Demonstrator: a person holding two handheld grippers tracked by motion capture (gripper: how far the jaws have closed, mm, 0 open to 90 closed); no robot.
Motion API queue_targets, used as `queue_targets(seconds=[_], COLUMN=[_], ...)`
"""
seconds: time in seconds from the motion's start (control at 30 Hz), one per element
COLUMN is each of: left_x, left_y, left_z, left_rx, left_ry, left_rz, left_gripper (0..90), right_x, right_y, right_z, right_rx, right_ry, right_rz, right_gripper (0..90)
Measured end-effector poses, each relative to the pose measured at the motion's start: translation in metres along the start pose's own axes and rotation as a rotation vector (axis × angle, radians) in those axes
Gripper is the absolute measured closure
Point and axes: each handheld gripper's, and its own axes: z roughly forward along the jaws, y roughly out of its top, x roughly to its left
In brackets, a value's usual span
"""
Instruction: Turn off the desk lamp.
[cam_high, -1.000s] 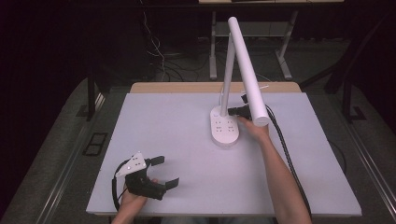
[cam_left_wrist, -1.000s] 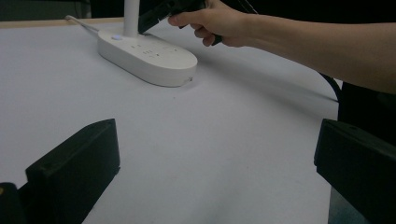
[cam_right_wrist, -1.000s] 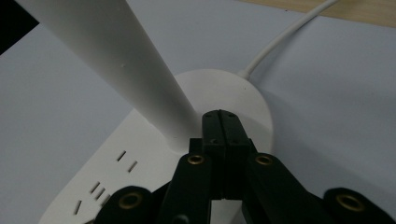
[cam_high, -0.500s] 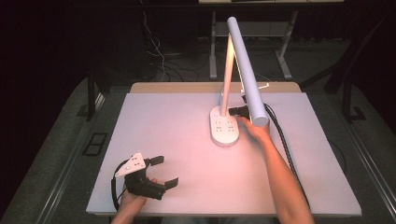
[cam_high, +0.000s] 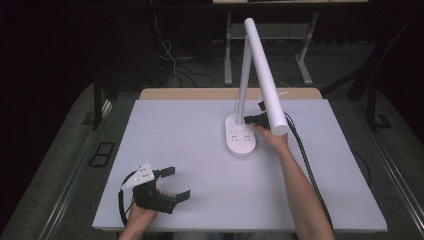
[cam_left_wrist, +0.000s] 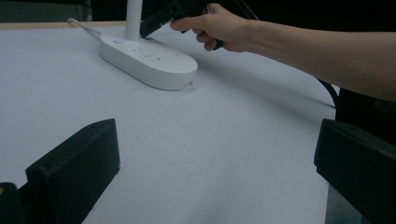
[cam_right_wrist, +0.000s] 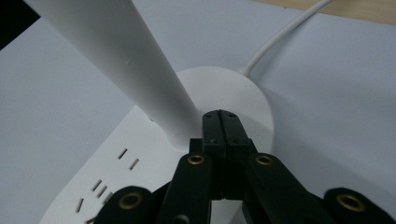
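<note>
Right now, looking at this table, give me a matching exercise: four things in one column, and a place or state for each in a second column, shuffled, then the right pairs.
Column one:
1. left gripper
2. right gripper
3. lamp base
4. lamp cable

Column two:
A. white, with rows of socket slots on top
B. shut, tips at the foot of the lamp's post
C. open, at the table's near left corner
D. runs from the back of the base toward the table's far edge

Pairs: 1-C, 2-B, 3-A, 4-D
</note>
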Motion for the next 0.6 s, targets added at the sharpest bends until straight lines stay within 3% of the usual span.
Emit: queue_targets(seconds=[0.1,0.27,0.6], left_x=[0.0000,0.0008,-0.0001], left_y=[0.0000,-0.0001,0.0000], left_z=[0.0004,-0.0007,-0.0001], left_rx=[0.002,-0.001,0.001], left_ry=[0.000,0.003,0.004], left_rz=[-0.001,-0.003,0.004], left_gripper=[0.0,0.0,0.0], right_x=[0.0038,0.0011,0.0016], right_y=[0.0012,0.0004,0.0003], right_z=[-0.0013,-0.0007,-0.0006], right_rx=[0.000,-0.006,-0.005], right_ry=[-0.021,-0.002,-0.008], right_rz=[-0.010,0.007,0.007], right_gripper=[90.0,90.0,90.0])
